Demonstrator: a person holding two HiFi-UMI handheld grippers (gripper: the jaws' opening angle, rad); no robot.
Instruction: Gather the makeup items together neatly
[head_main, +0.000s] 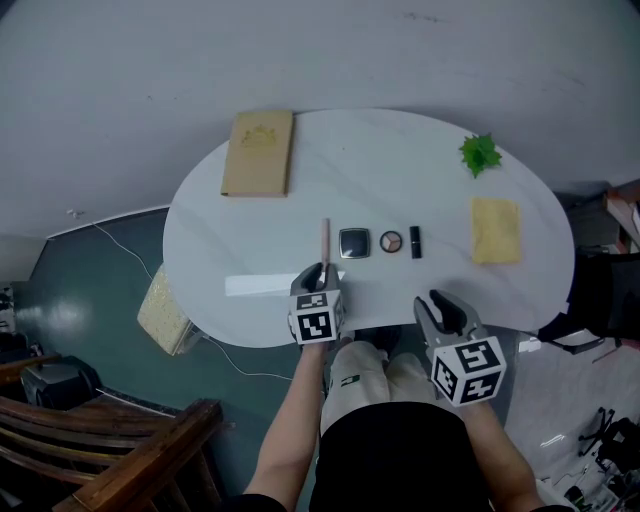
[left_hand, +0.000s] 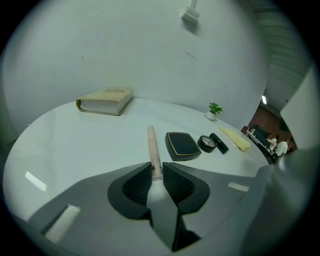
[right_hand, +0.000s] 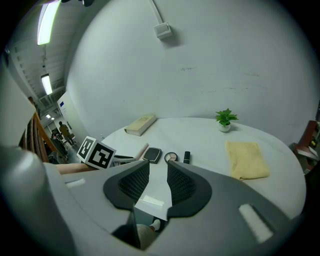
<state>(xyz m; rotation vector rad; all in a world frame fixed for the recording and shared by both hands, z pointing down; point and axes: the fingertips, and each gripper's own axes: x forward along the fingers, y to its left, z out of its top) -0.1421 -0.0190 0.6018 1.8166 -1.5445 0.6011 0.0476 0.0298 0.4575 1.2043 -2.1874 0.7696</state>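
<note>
On the white oval table (head_main: 400, 170), a beige makeup tube (head_main: 325, 243), a square black compact (head_main: 354, 242), a round compact (head_main: 391, 241) and a black lipstick (head_main: 415, 241) lie in a row. My left gripper (head_main: 322, 276) sits at the tube's near end. In the left gripper view the tube (left_hand: 153, 148) runs away from the left gripper (left_hand: 156, 175), whose pads are shut on its end. The square compact (left_hand: 182, 145) lies just right of it. My right gripper (head_main: 437, 303) hovers at the table's near edge, open and empty, with the row ahead of the right gripper (right_hand: 154, 180).
A tan book (head_main: 258, 152) lies at the far left of the table. A small green plant (head_main: 480, 153) stands at the far right, with a folded yellow cloth (head_main: 496, 230) in front of it. The person's legs are below the near edge.
</note>
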